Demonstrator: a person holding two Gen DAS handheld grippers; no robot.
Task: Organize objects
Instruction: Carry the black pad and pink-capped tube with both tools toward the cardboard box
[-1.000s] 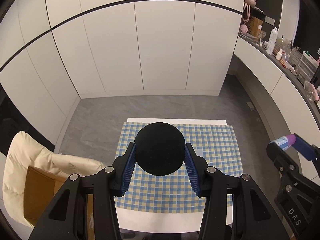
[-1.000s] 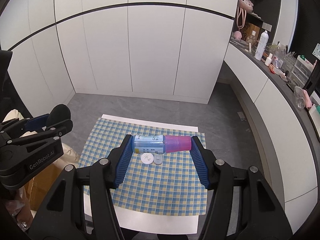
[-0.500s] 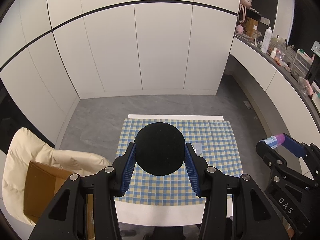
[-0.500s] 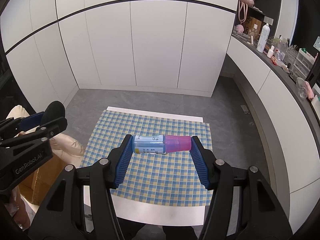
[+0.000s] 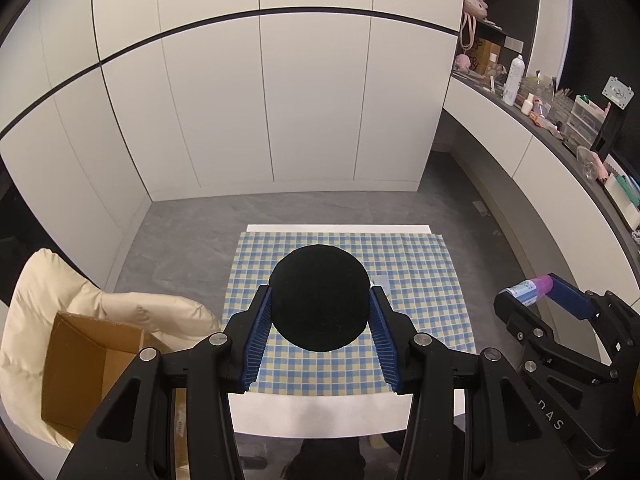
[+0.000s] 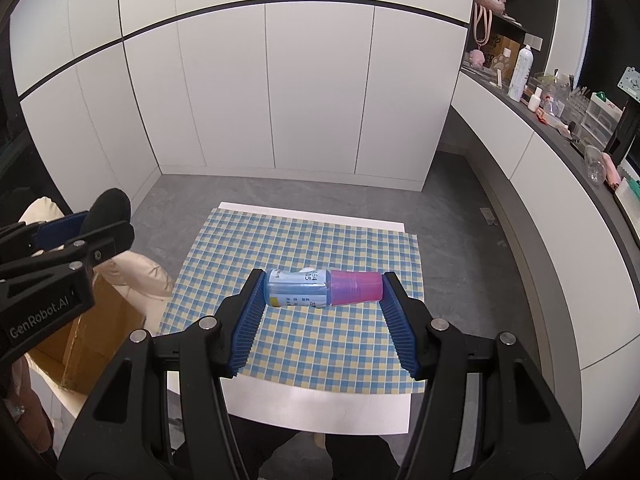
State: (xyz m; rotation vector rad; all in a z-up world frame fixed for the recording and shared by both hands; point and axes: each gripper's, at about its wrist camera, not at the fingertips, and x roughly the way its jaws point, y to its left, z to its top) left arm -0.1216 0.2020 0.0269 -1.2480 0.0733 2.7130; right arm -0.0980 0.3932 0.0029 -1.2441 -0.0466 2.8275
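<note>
A wall of white cabinet doors (image 5: pixel 312 112) stands far ahead of both grippers, with grey floor below it. Under the grippers lies the white bench (image 5: pixel 320 416), most of it covered by a blue and yellow checked cloth (image 6: pixel 320 248). To the left of the left gripper, off the bench, a cream padded chair (image 5: pixel 48 312) carries an open cardboard box (image 5: pixel 88 364). Far off to the right of the right gripper runs a dark shelf (image 6: pixel 560 128) crowded with bottles and small things too small to tell apart.

The left gripper (image 5: pixel 319 304) is clamped on a black round disc (image 5: pixel 319 298), its blue pads pressing on the disc's left and right edges, held up above the cloth. Just past that gripper's right finger a small pale thing (image 5: pixel 382 281) lies on the cloth; what it is cannot be told.

The right gripper (image 6: pixel 323 288) is clamped on a bottle (image 6: pixel 298 288) lying crosswise between its pads, blue-labelled body toward the left pad and pink cap (image 6: pixel 356 286) against the right pad, held above the cloth.
</note>
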